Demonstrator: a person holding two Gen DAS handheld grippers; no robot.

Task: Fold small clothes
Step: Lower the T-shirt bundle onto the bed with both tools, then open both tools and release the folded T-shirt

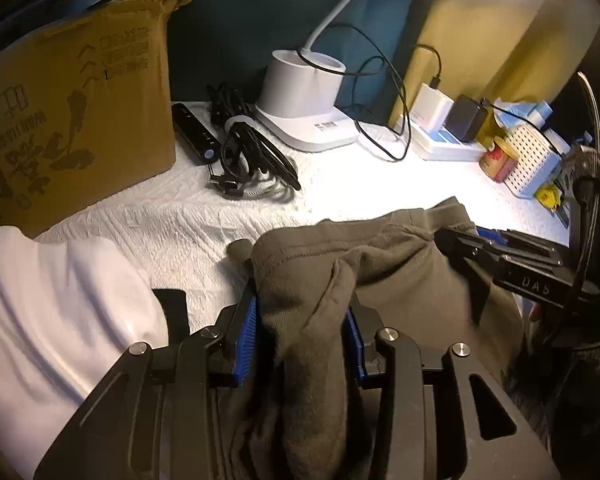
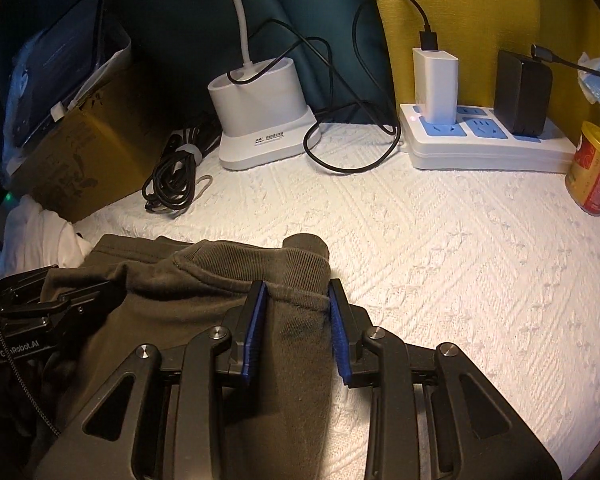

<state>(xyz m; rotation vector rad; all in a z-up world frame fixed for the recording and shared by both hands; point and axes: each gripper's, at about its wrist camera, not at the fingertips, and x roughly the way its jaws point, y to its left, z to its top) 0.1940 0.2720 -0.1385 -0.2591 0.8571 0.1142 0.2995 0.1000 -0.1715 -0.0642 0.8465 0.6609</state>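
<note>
An olive-grey small garment lies bunched on the white textured table cover. My left gripper stands open at the garment's near left end, with a raised fold of cloth filling the gap between its blue pads. My right gripper is open at the garment's ribbed right edge, a strip of cloth lying between its pads without visible pinching. Each gripper shows in the other's view, the right gripper at the right and the left gripper at the left.
A white garment lies left of the olive one. A cardboard box stands at the back left, with a cable bundle, a white lamp base and a power strip along the back. A can sits far right.
</note>
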